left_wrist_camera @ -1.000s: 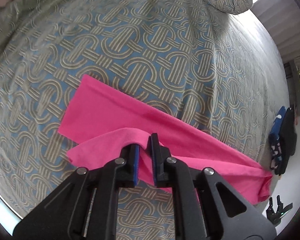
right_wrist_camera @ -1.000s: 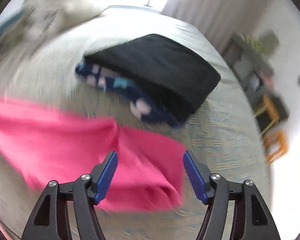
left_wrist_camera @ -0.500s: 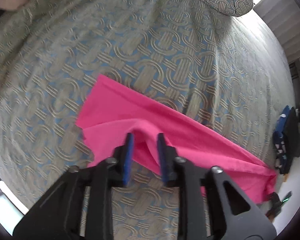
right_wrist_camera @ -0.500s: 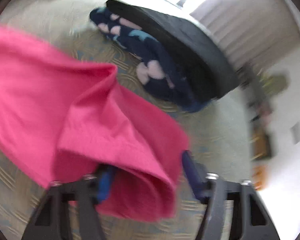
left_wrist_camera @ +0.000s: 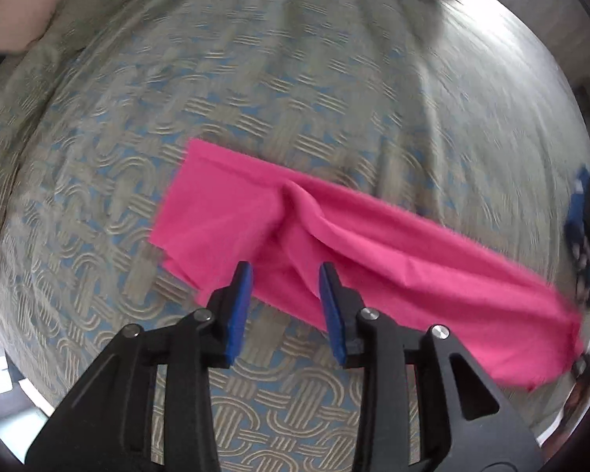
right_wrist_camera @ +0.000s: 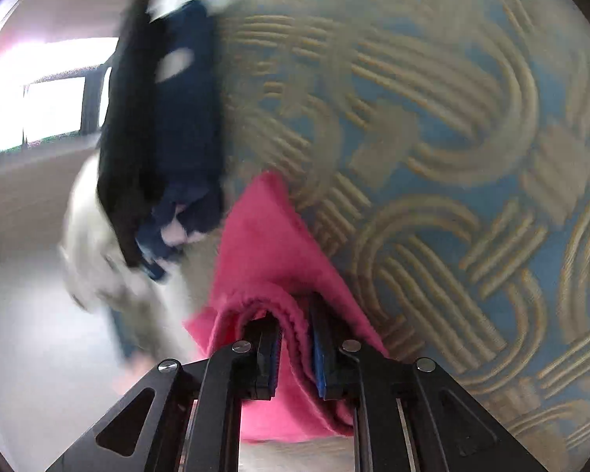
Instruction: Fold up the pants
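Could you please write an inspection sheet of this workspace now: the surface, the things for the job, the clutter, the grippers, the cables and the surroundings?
Surface: bed cover with a blue and beige woven pattern, wrinkled.
Job's things: pink pants lying as a long strip across the cover, with a raised ridge near the middle.
Clutter: dark blue and black clothes piled beside one end of the pants.
Grippers: left gripper is opening, pads apart over the pants, not pinching them; right gripper is closing on a fold of the pants.
Cables: nothing seen.
Surroundings: bright window beyond the pile; the rest is too blurred to tell.
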The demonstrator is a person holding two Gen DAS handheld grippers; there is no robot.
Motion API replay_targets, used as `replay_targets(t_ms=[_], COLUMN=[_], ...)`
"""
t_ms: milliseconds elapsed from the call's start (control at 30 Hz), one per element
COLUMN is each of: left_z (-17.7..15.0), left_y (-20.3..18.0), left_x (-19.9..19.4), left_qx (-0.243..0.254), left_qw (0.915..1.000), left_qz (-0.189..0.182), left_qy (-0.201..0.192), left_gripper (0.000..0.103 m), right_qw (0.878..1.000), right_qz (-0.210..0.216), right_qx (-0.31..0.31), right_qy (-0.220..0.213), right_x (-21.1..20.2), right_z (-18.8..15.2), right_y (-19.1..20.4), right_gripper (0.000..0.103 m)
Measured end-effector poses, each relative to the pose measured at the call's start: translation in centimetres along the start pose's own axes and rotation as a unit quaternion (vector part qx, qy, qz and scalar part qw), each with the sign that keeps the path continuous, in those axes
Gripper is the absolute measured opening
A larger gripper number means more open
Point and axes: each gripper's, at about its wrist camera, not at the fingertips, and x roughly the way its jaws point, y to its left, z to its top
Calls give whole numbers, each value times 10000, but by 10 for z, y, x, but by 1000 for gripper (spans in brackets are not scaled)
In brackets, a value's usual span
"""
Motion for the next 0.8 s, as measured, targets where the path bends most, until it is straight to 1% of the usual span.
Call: replay_targets(t_ms=[33,67,100,133,167,200,233,267,300,333,367,400,467,500,533,567,600,633,667,700,733,800], left_z=[-7,-16,-25,-39,-50,-65,-78,-95,-109,-129,-142,-158,-185,-195,-206,-219,-228,-235,-241,-245,-245,-236], left_y=[-12,-29,-46,-73,-95,-121,-143,-171,-195,-226,-246,-270,-311,-325,-337,-349,-355,-358,-363,-366,-368,-370], left_x=[-1,-4,-7,-11,-15,-19,-21,-23,-23,-23,-22,-20,-16,-12,-9,-6,-3,-1,1,5,8,15], left_qx=[213,490,790,1244,1621,2058,2405,2820,3147,3569,3828,4135,4639,4818,4970,5140,5248,5335,5422,5486,5492,5339], left_qw=[9997,9985,9960,9905,9841,9744,9650,9513,9386,9195,9058,8878,8573,8458,8349,8213,8120,8050,7997,7983,8009,8156], left_qz=[-93,-242,-391,-564,-689,-851,-1000,-1211,-1396,-1640,-1815,-2019,-2229,-2282,-2346,-2438,-2497,-2519,-2487,-2392,-2299,-2168], left_qy=[-40,-85,-123,-183,-238,-297,-313,-286,-235,-162,-114,-41,126,205,296,438,540,616,670,676,639,522], left_gripper=[37,37,37,37,37,37,38,39,40,40,40,40,41,41,40,40,41,41,41,41,41,40], right_qw=[9980,9914,9823,9648,9497,9253,8970,8597,8168,7786,7425,7153,6919,6888,6901,7007,7271,7614,8020,8400,8716,9043], right_qz=[-374,-791,-1152,-1637,-1953,-2387,-2802,-3220,-3584,-3856,-4069,-4193,-4233,-4238,-4230,-4161,-3948,-3659,-3333,-3013,-2624,-2125], right_qx=[-506,-1029,-1461,-2028,-2404,-2879,-3322,-3830,-4353,-4771,-5145,-5439,-5741,-5778,-5765,-5684,-5505,-5244,-4860,-4415,-4027,-3562], right_qy=[-65,-144,-222,-343,-454,-625,-803,-1021,-1217,-1324,-1355,-1290,-1119,-1102,-1116,-1132,-1111,-1066,-975,-938,-958,-1009], right_x=[-2,-3,-4,-4,-2,1,5,10,16,24,29,36,50,55,57,54,52,42,32,21,9,-6], right_z=[-5,-10,-15,-23,-31,-41,-51,-63,-76,-87,-97,-104,-109,-108,-106,-103,-97,-88,-70,-56,-44,-27], right_y=[14,29,41,56,65,77,87,97,107,113,116,118,120,120,121,120,121,115,114,109,102,91], right_gripper=[18,19,23,26,29,40,55,59,65,69,69,69,69,69,69,68,61,46,19,10,10,9])
